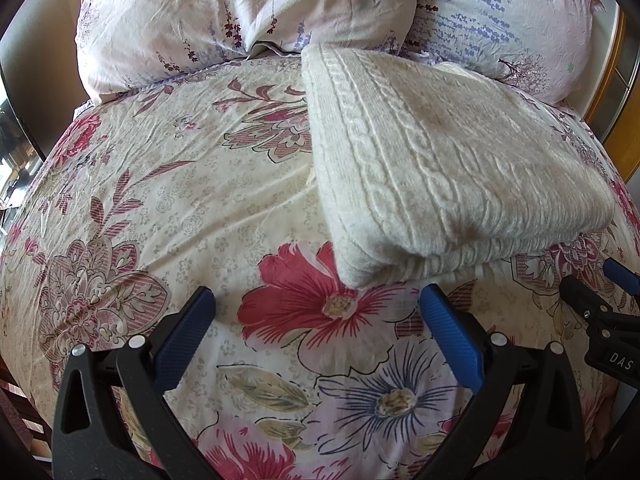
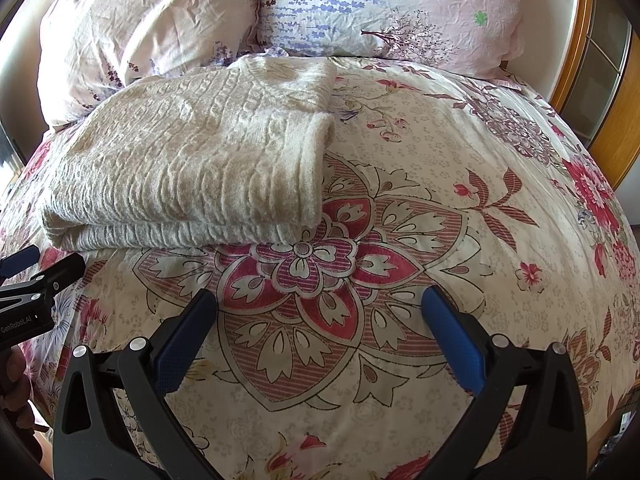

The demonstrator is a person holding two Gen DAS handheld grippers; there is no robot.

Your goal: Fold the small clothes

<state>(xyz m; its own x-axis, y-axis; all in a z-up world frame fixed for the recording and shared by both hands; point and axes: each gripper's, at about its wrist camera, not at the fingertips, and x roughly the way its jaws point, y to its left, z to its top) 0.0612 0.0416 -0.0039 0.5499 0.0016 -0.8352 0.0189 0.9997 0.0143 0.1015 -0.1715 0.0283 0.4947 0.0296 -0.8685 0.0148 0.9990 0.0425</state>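
While folded, sweater point(image 1: 440, 168) on bedspread point(image 1: 200, 184)

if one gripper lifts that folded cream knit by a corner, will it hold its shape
Probably not: the cream knit looks soft and thick, so its stacked layers would likely droop and unfold. The fuzzy cable texture should grip well. Pushed, it would likely bunch on the bedspread.

bare bedspread point(image 2: 460, 208) beside folded sweater point(image 2: 192, 168); pillows point(image 2: 360, 8) block behind.
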